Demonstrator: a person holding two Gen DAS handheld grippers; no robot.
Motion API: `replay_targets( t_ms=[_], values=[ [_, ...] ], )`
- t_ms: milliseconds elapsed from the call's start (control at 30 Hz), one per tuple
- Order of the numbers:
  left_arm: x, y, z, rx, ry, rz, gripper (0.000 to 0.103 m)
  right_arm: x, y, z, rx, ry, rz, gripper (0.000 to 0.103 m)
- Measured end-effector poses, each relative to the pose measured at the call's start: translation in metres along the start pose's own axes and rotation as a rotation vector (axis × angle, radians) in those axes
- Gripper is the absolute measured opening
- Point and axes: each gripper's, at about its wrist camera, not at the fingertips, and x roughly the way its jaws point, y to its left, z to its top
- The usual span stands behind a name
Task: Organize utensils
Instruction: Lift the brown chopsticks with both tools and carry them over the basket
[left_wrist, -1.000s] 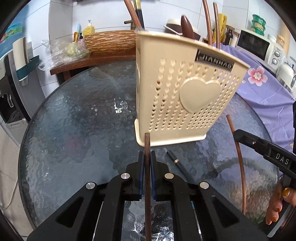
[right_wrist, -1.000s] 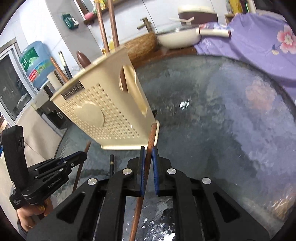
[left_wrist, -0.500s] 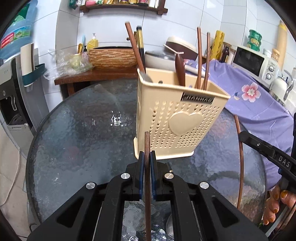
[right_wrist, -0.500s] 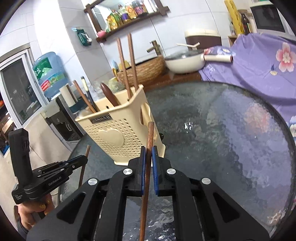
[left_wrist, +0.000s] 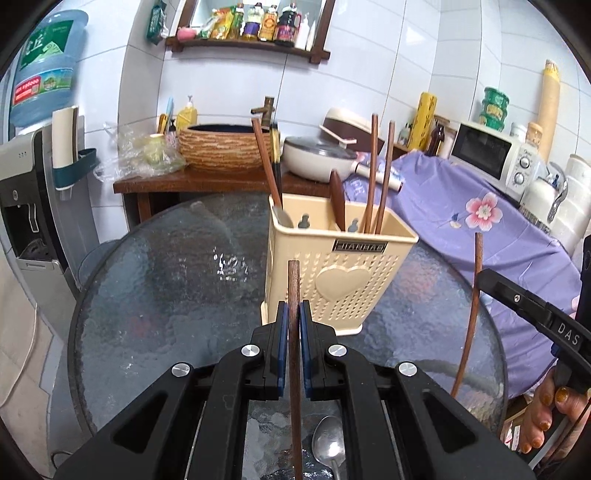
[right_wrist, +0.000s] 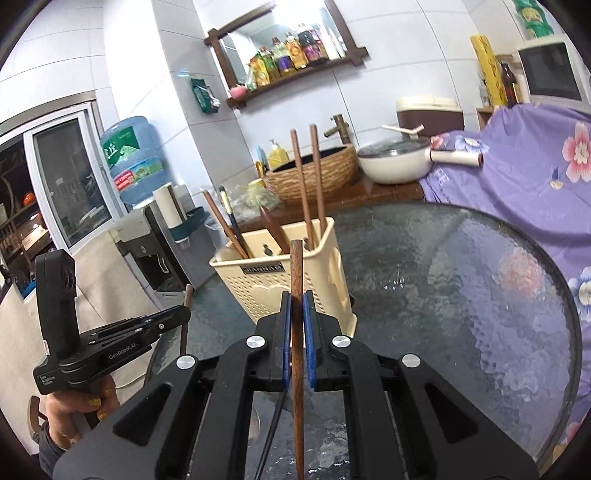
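Wooden chopsticks (left_wrist: 293, 332) (right_wrist: 296, 332) fill both clamped tongs (left_wrist: 294, 317) (right_wrist: 296, 310); only the left view shows a spoon (left_wrist: 325, 441), the right reads "GenRoboAI".

"DAS" on right claw (left_wrist: 532, 314); "GenRoboLAI", "Data Acquisition System" on left claw (right_wrist: 177, 317).

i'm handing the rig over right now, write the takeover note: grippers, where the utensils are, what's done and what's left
Left hand-held gripper: shut on a brown chopstick, held upright.
Right hand-held gripper: shut on a second brown chopstick, also upright.
Cream utensil holder stands on the round glass table, just beyond both grippers.
Done: several chopsticks and a dark spoon handle already stand in the holder.
Left: drop both held chopsticks into the holder; a metal spoon lies on the table under the left gripper and needs putting away.
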Motion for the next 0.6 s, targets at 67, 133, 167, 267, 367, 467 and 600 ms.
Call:
replay_targets(
  t_ms=[67, 133, 167, 267, 367, 467, 600],
  values=[
    [-0.005, -0.001, 0.003, -0.001, -0.017, -0.001, 0.006, -0.005, 0.003, 0.004, -0.005, -0.016, 0.008, 0.007],
    [-0.01, -0.002, 0.006, -0.001, -0.03, -0.002, 0.006, -0.009, 0.006, 0.007, -0.011, -0.027, 0.012, 0.007],
    [-0.012, -0.003, 0.007, -0.002, -0.038, -0.003, 0.006, -0.01, 0.008, 0.008, -0.013, -0.032, 0.014, 0.007],
    [-0.017, -0.005, 0.011, 0.001, -0.054, -0.004, 0.006, -0.014, 0.012, 0.011, -0.021, -0.039, 0.021, 0.007],
    [-0.023, -0.006, 0.014, -0.003, -0.07, -0.006, 0.006, -0.018, 0.016, 0.014, -0.033, -0.047, 0.029, 0.007],
    [-0.03, -0.007, 0.017, -0.003, -0.088, -0.011, 0.006, -0.021, 0.019, 0.017, -0.044, -0.056, 0.032, 0.007],
    [-0.037, -0.007, 0.02, -0.003, -0.11, -0.013, 0.006, -0.025, 0.022, 0.022, -0.05, -0.07, 0.041, 0.007]
  ],
)
